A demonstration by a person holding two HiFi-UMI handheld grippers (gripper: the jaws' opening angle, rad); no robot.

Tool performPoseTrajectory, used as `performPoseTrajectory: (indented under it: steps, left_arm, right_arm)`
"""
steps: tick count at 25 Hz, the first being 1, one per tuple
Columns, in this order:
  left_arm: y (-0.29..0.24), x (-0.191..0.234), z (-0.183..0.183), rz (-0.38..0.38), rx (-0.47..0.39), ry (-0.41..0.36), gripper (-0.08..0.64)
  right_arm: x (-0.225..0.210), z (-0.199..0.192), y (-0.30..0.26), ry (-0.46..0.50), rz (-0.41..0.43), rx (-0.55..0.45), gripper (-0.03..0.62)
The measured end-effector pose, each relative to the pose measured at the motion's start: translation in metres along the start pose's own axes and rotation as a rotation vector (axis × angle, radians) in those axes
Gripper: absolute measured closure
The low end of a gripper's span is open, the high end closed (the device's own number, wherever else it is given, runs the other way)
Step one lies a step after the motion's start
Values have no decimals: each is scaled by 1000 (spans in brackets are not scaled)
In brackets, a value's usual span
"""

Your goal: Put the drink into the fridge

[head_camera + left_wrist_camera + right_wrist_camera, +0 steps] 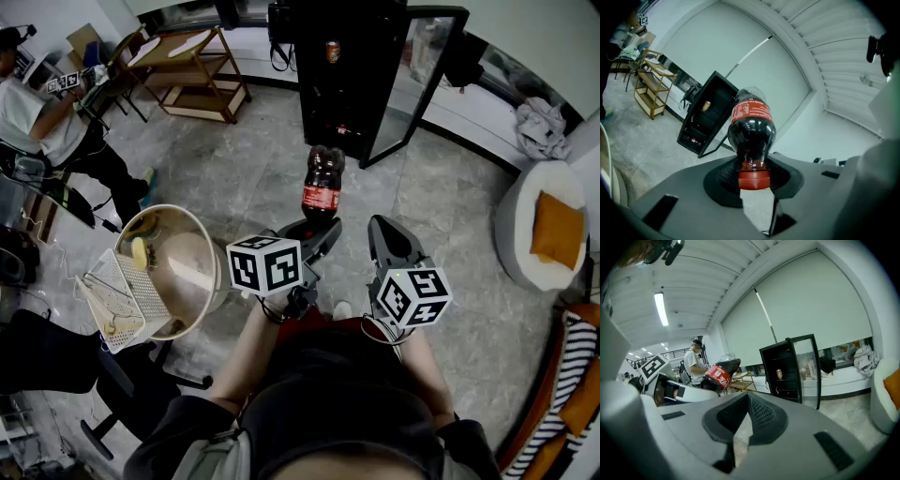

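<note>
Left gripper view shows the left gripper [753,174] pinching the cola bottle [751,126] at its red-capped neck. Right gripper [742,430] jaws pressed together, holding nothing. Fridge [361,94] at 12 o'clock, door open.

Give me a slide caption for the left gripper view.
Left gripper holds a dark soda bottle by its red-capped neck, with the open black fridge in the background.

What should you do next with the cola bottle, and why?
Probably walk it forward toward the fridge. The left gripper is shut on the neck of the bottle, the door stands open, and bare floor lies between bottle and fridge. The right gripper is shut and empty, so nothing else seems to need handling first.
</note>
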State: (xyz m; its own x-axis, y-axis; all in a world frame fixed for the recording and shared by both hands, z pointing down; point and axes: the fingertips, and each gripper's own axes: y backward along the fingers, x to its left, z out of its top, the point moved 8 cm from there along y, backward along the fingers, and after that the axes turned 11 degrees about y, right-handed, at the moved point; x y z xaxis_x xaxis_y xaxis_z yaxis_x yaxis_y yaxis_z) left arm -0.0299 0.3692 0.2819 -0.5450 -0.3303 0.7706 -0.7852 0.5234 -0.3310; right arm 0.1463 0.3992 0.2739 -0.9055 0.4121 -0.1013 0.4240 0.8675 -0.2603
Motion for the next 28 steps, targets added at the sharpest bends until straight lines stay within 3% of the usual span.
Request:
performPoseTrajectory:
  steps: [13, 28]
  left_arm:
    - [-1, -2, 0, 7, -17, -9, 443]
    - [-32, -27, 9, 27, -83, -3, 443]
  right_arm:
    - [-6, -6, 4, -3, 11, -8, 574]
    - [-66, -3, 15, -44, 31, -37, 574]
